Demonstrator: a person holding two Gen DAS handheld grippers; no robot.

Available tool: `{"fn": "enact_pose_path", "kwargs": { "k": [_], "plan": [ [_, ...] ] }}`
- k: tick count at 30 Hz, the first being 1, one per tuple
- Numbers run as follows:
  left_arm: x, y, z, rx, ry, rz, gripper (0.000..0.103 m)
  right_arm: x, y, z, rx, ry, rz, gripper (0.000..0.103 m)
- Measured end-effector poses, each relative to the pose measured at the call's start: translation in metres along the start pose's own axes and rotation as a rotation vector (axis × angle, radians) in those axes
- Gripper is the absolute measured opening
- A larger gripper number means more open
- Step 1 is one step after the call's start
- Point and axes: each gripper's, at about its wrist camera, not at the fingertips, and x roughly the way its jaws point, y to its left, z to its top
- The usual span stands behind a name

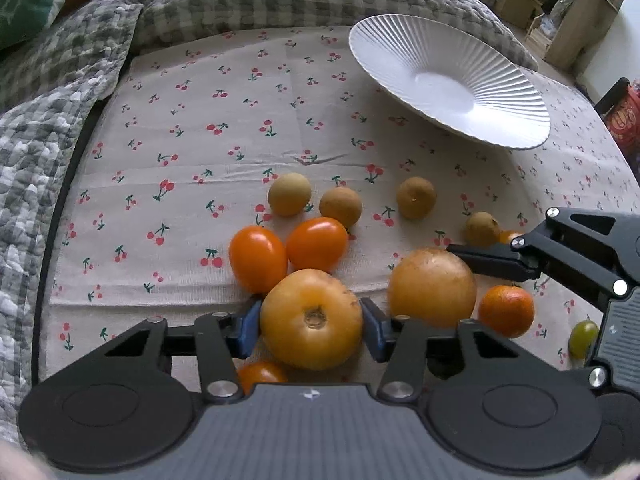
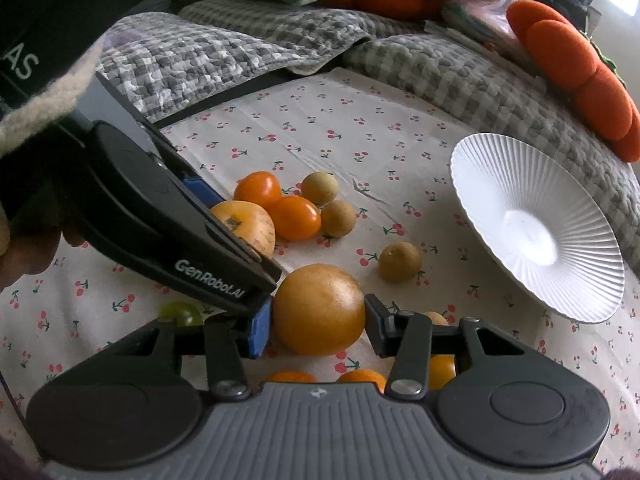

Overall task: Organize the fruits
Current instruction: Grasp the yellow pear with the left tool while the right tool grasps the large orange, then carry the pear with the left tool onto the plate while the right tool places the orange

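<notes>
Gripping | left gripper (image 1: pixel 311 322) pinching stem-up yellow fruit (image 1: pixel 311 319) | right gripper (image 2: pixel 319 320) pinching smooth yellow fruit (image 2: pixel 319 309) | advice: lift both straight, then carry to white plate (image 2: pixel 480 184)

I see a cream cloth (image 1: pixel 224 120) printed with small red cherries on green stems, a white ribbed plate (image 1: pixel 404 52), and a grey-and-white checked quilt (image 1: pixel 64 60). Two yellow-orange fruits (image 1: pixel 312 320), glossy orange tomatoes (image 1: pixel 258 258), tan longans (image 1: pixel 289 193), one green grape (image 1: pixel 582 338). My grippers (image 1: pixel 311 330) are black with blue pads (image 1: pixel 250 326).
</notes>
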Motion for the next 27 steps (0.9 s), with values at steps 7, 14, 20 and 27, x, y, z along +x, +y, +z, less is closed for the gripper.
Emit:
{"fn": "enact_pose_path", "kwargs": {
  "k": [7,14,20,27],
  "plan": [
    [-0.004,0.0,-0.001,-0.017,-0.001,-0.002,0.041,-0.002,-0.001,0.002,-0.008,-0.004,-0.011,0.044],
    [-0.015,-0.002,0.002,-0.047,-0.009,-0.028,0.041,-0.007,-0.006,0.004,0.012,-0.016,-0.025,0.044],
    [-0.029,-0.007,0.007,-0.072,-0.032,-0.046,0.041,-0.01,-0.004,0.004,0.01,-0.028,-0.03,0.044],
    [-0.041,-0.007,0.018,-0.106,-0.073,-0.061,0.041,-0.026,-0.02,0.016,0.047,-0.08,-0.046,0.044]
  ]
}}
